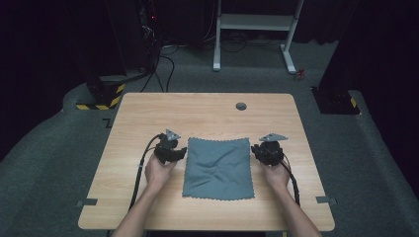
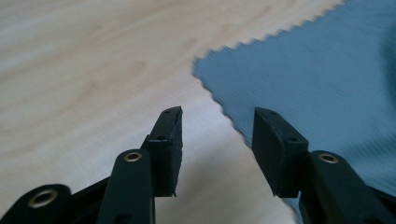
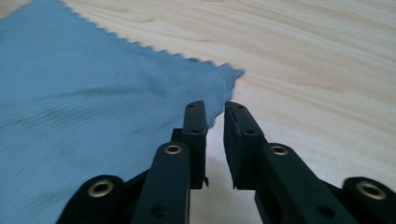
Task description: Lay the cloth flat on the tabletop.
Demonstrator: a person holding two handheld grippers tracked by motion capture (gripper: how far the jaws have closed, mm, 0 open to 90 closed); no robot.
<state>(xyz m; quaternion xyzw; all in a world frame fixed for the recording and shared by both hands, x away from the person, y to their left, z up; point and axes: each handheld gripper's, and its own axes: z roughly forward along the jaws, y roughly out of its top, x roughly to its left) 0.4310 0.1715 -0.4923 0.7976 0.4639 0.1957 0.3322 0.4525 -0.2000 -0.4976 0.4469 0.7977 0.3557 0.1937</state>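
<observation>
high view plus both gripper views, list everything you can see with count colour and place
cloth: 1, grey-blue, zigzag edges, flat at table centre between the grippers
table: 1, light wood, middle of the floor
cable port: 1, grey, far side of the tabletop
white frame: 1, on the floor beyond the table
left gripper: 1, black, jaws apart astride the cloth's far left corner
right gripper: 1, black, jaws narrowly apart at the cloth's far right corner
</observation>
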